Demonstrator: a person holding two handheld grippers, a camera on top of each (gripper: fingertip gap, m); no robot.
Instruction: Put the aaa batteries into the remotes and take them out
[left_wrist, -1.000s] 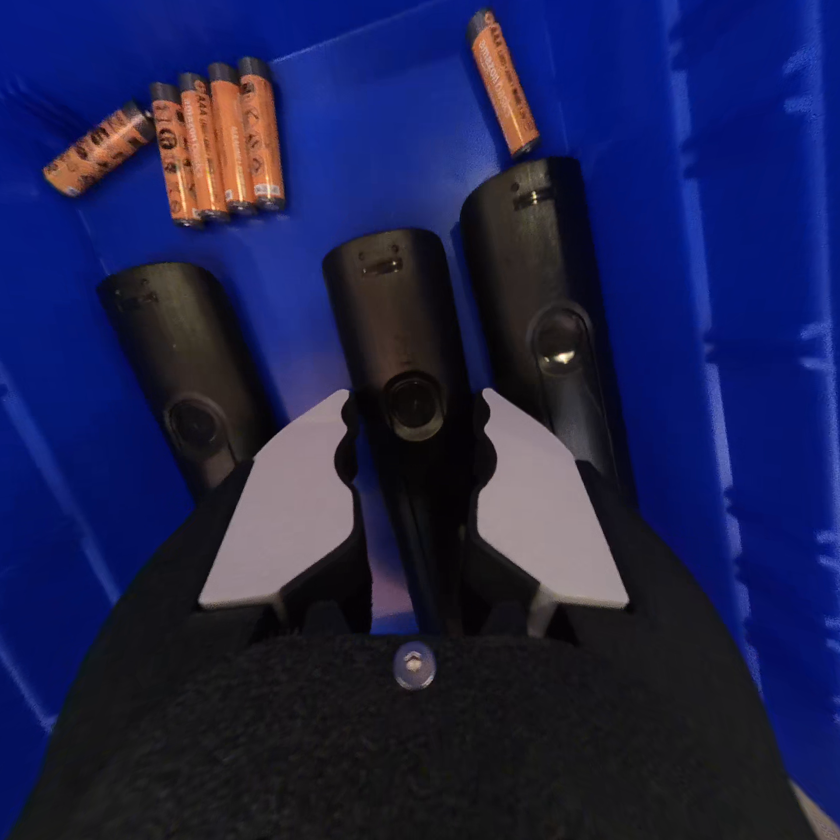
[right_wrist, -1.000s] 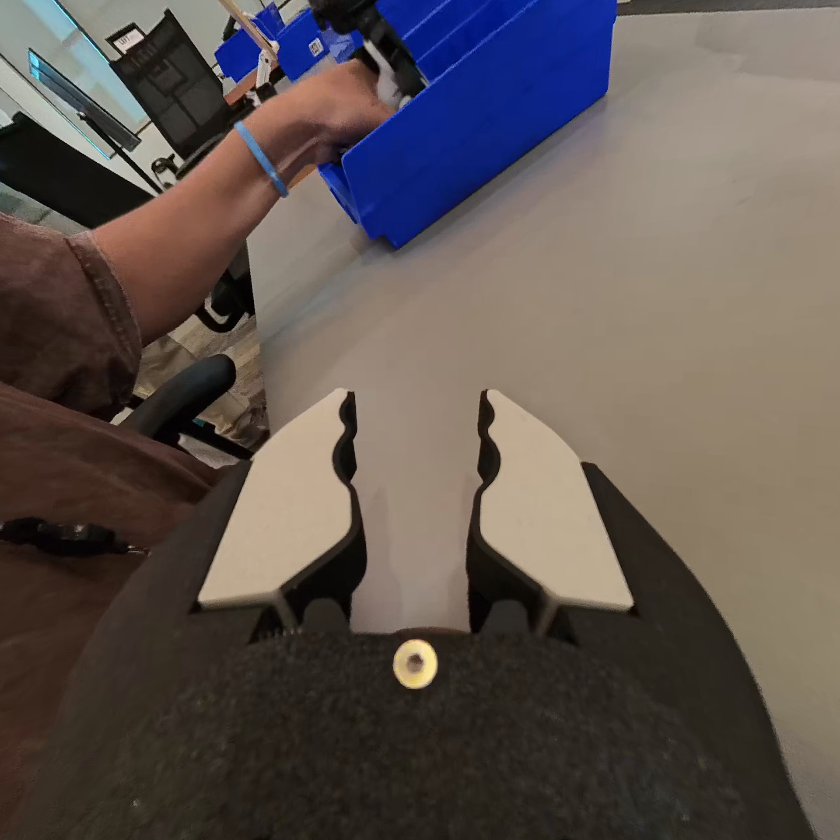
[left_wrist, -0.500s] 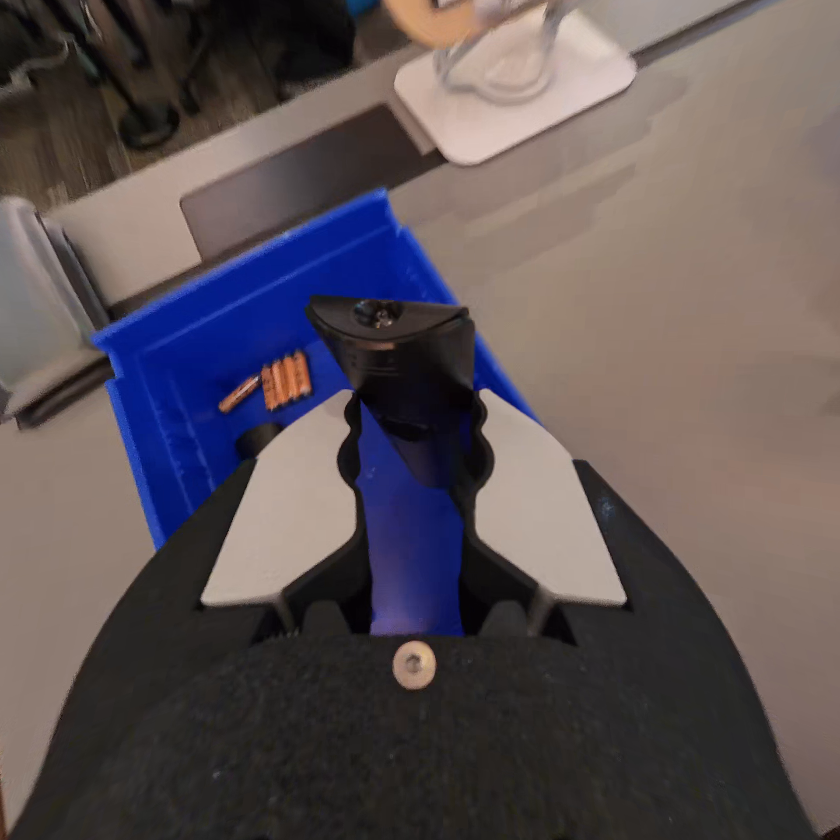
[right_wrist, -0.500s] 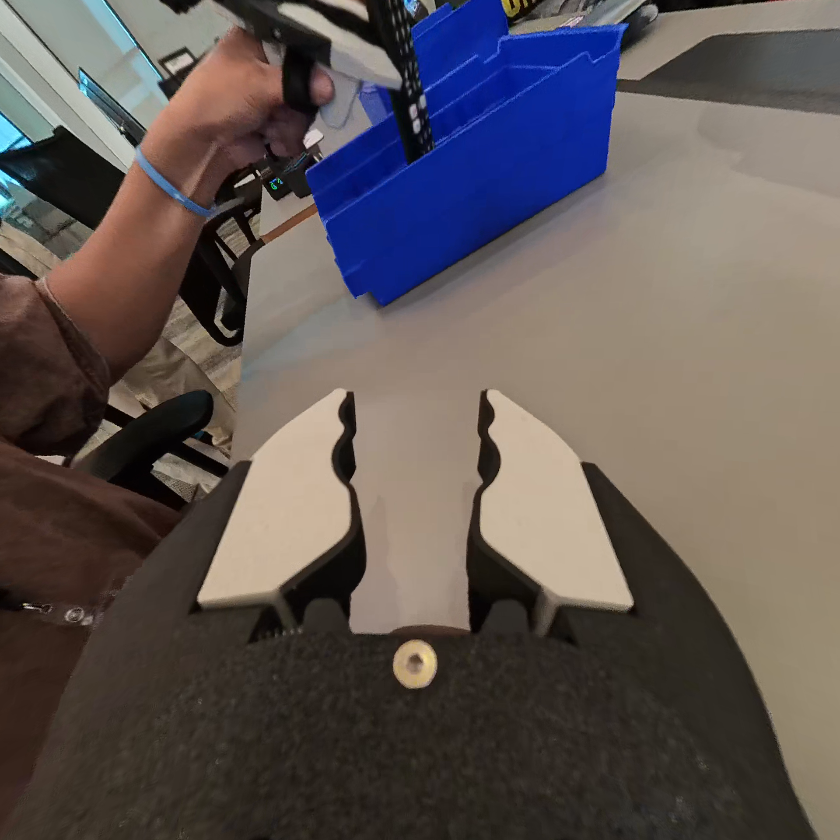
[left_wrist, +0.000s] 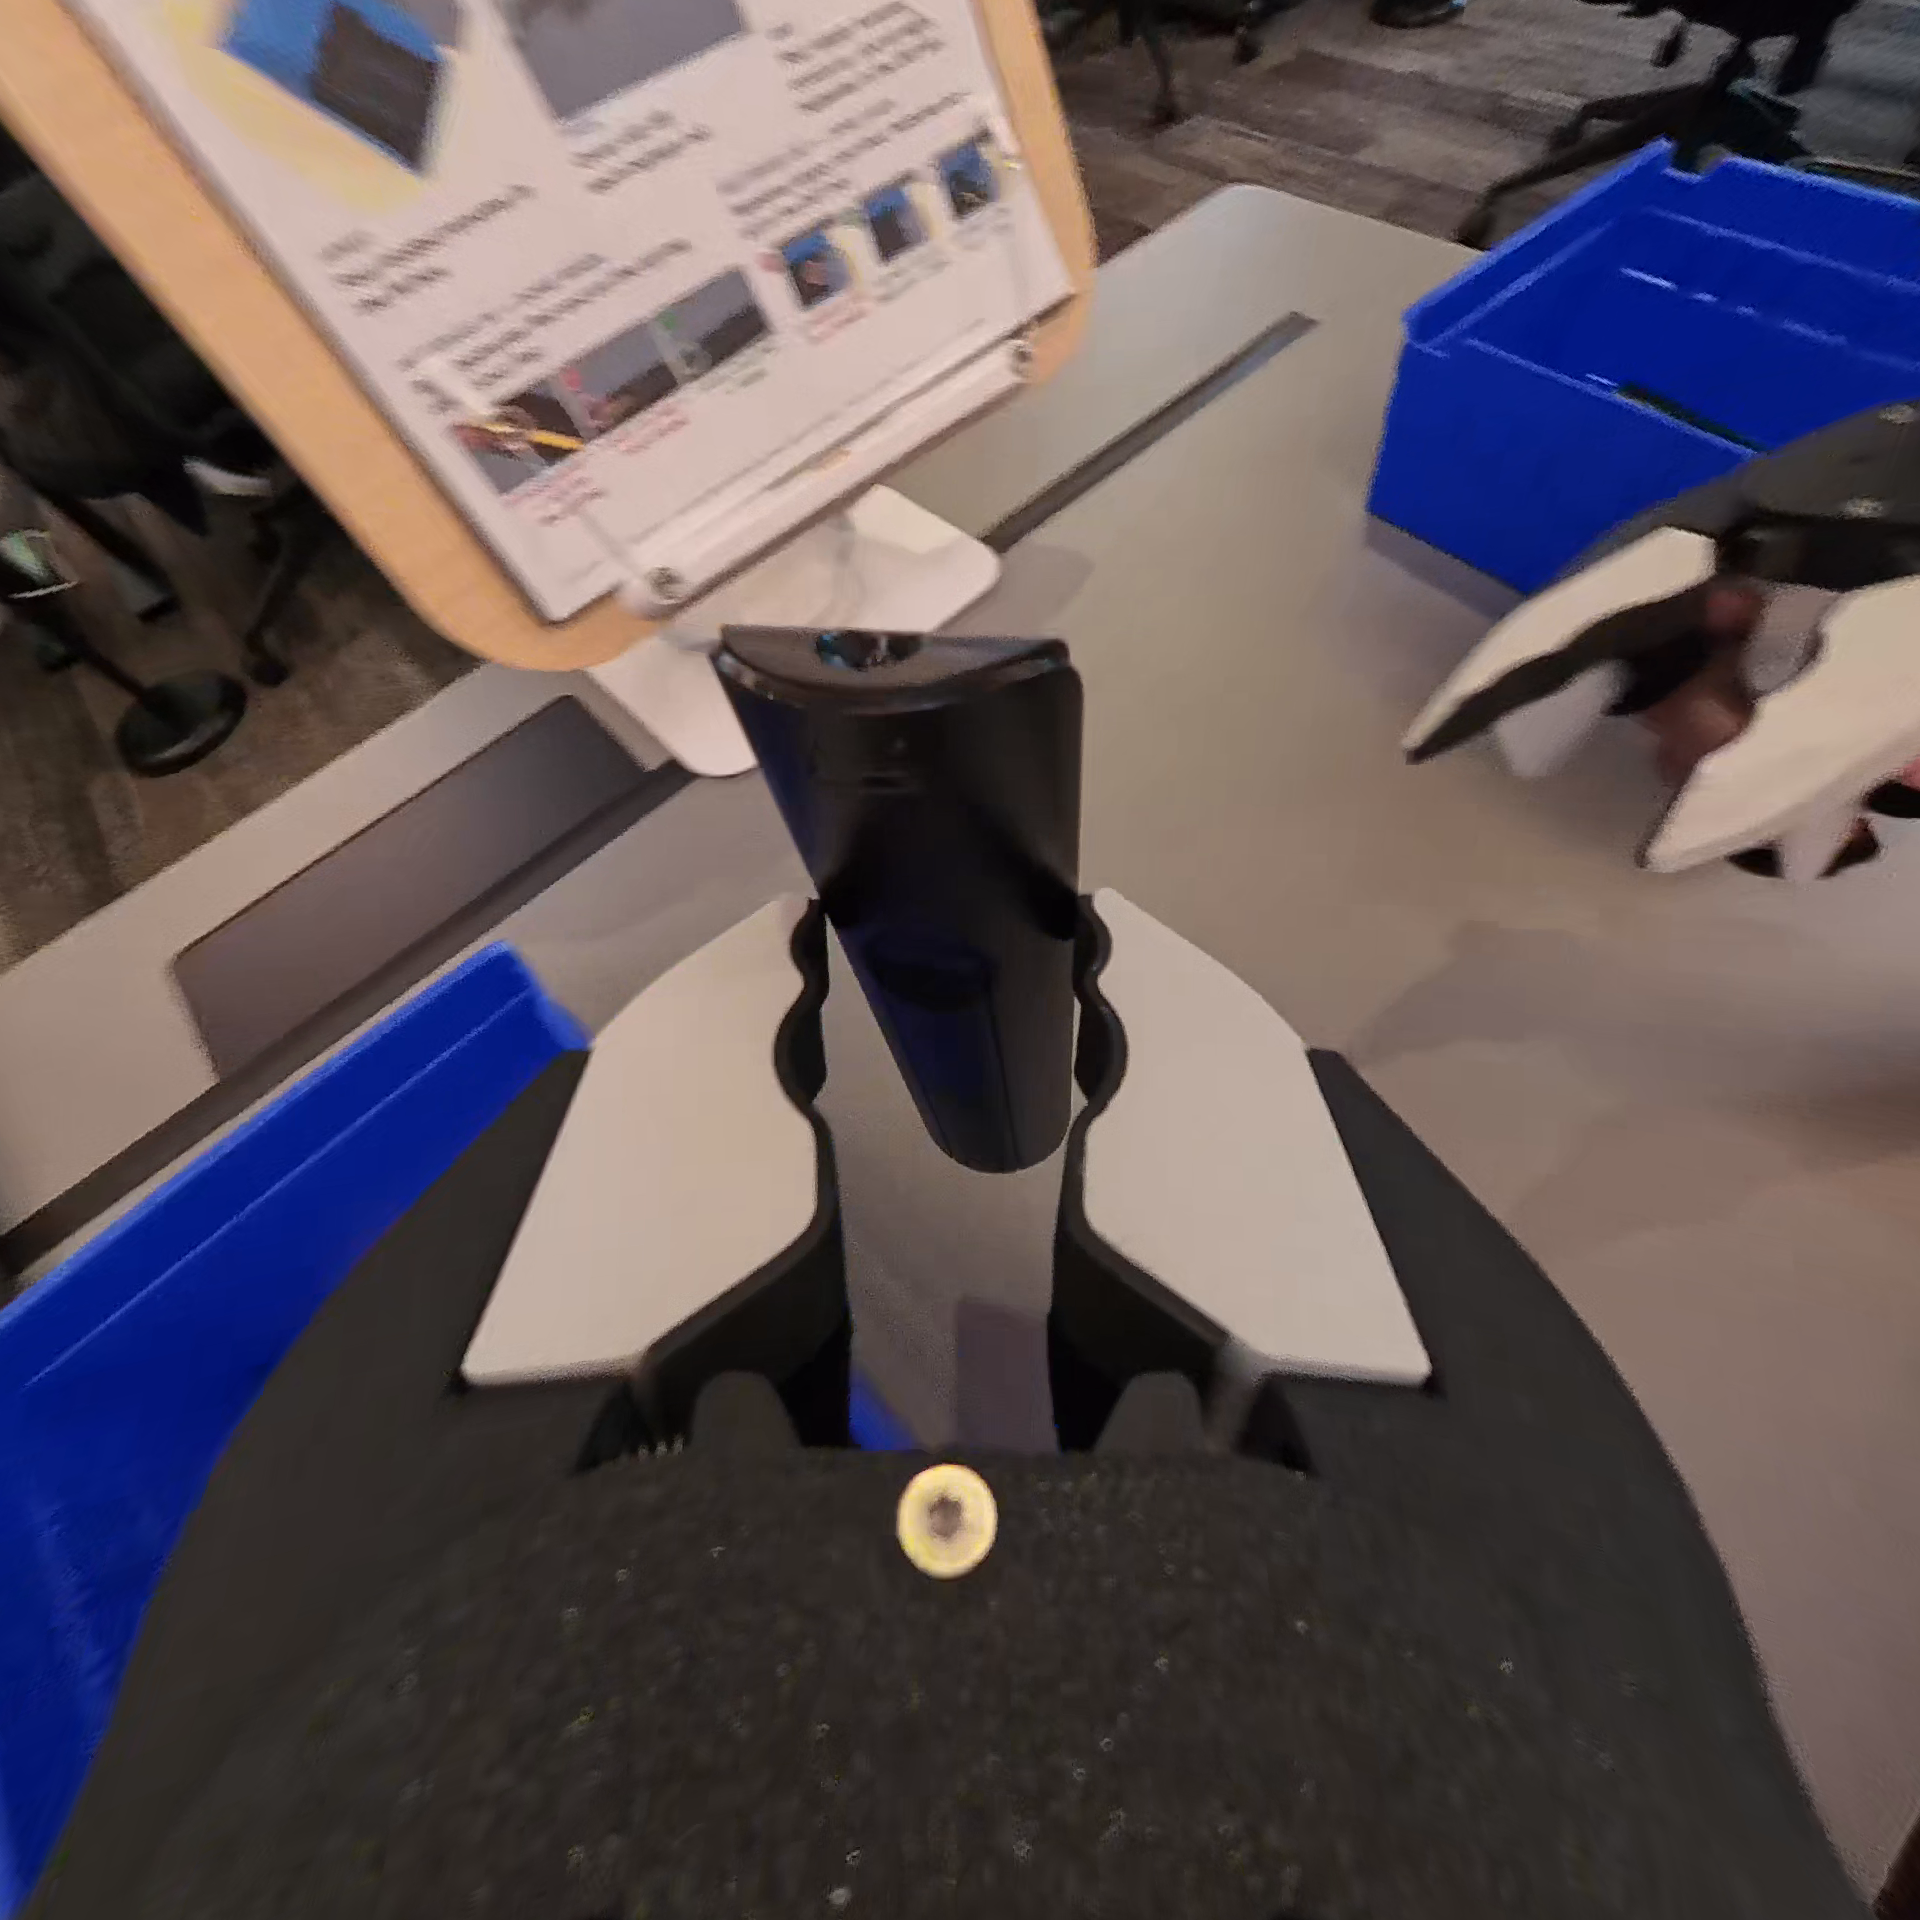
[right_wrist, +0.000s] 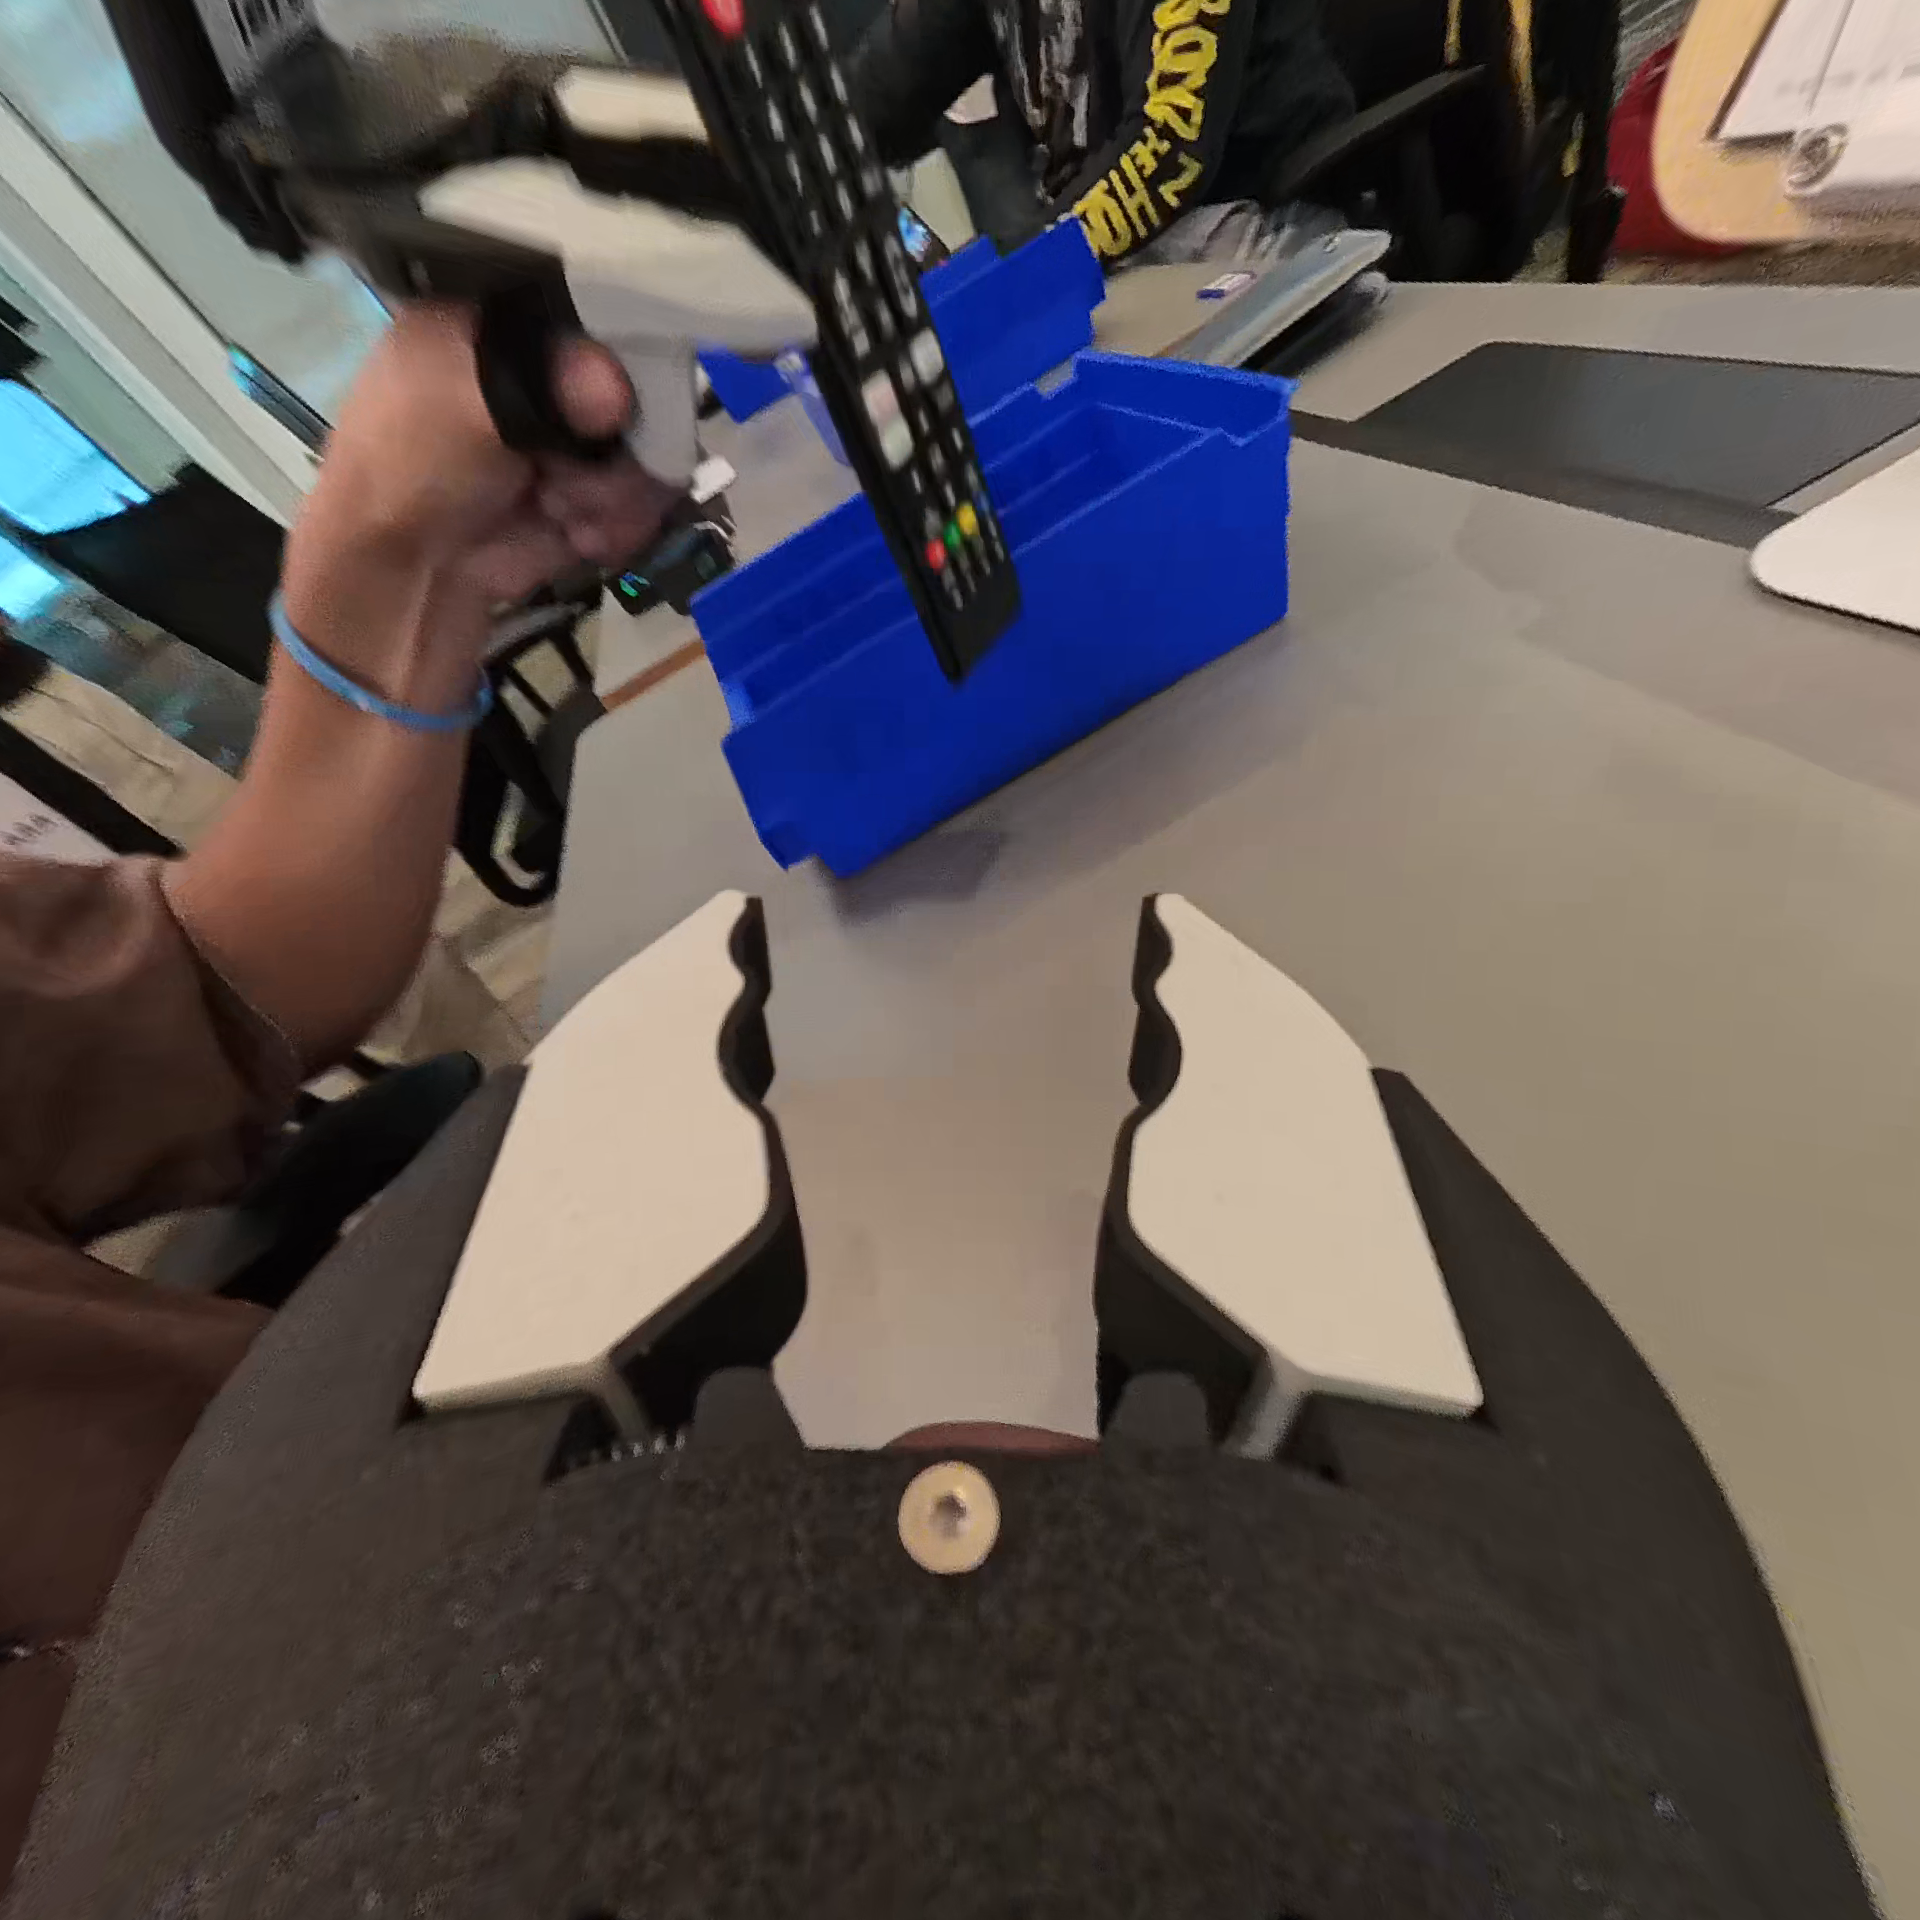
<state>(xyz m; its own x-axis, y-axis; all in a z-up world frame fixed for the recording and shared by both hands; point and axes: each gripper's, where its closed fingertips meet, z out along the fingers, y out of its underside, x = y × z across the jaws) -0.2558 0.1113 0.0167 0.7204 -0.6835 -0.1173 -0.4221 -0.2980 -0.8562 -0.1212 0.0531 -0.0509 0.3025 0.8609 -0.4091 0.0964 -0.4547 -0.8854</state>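
Note:
My left gripper (left_wrist: 943, 935) is shut on a black remote (left_wrist: 925, 862) and holds it in the air above the grey table, back side toward the camera. In the right wrist view the remote (right_wrist: 894, 353) hangs button side out from the left gripper (right_wrist: 665, 239), above the blue bin (right_wrist: 1039, 644). My right gripper (right_wrist: 948, 925) is open and empty, low over the table in front of the bin; it also shows in the left wrist view (left_wrist: 1683, 707). No batteries are in view.
The blue bin's wall (left_wrist: 239, 1174) is at the lower left of the left wrist view. A second blue bin (left_wrist: 1621, 395) stands at the far right. A wooden board with an instruction sheet (left_wrist: 582, 270) stands on a white base behind the remote. A person's arm (right_wrist: 343, 748) holds the left gripper. About 15 cm separates my left fingertips from my right.
My left gripper has lifted the remote out of the blue bin and swung it to the right, up over the table. The right gripper has stayed open and moved little.

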